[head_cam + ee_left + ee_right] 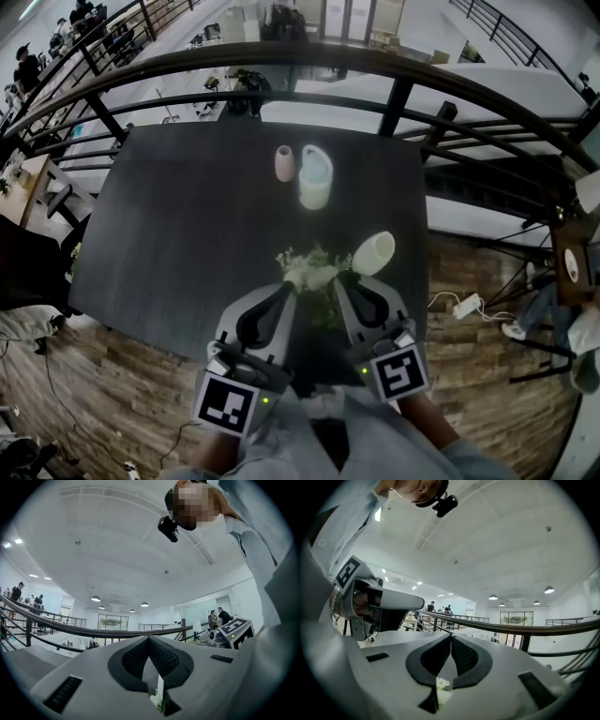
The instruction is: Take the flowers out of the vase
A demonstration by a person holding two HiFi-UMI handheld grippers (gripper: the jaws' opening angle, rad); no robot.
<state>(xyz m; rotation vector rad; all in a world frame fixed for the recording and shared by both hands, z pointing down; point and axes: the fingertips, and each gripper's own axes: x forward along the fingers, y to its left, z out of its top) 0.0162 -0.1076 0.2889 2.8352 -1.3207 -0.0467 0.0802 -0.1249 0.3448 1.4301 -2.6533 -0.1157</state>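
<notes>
**A:** Head view first. Where is the bunch from my fingers?

**B:** The flowers (307, 269) show over the dark table (178, 234), just ahead of both tools and between them. My left gripper (284, 291) has its tip right at them. My right gripper (350, 279) points at the tilted white vase (373, 253) just to their right. The bunch seems to run crosswise toward that vase, so I judge the left is nearer. I can't tell from here if the stems sit in its mouth.

**A:** Left gripper view?

**B:** The pads are pressed together at the tip with nothing between them. A sliver of white and green shows in the gap behind them. The vase isn't in this view.

**A:** Right gripper view?

**B:** These pads are also pressed together and pinching nothing. White blooms (442, 686) peek through the gap, so the bunch lies below the fingers, which the head view doesn't show.
</notes>
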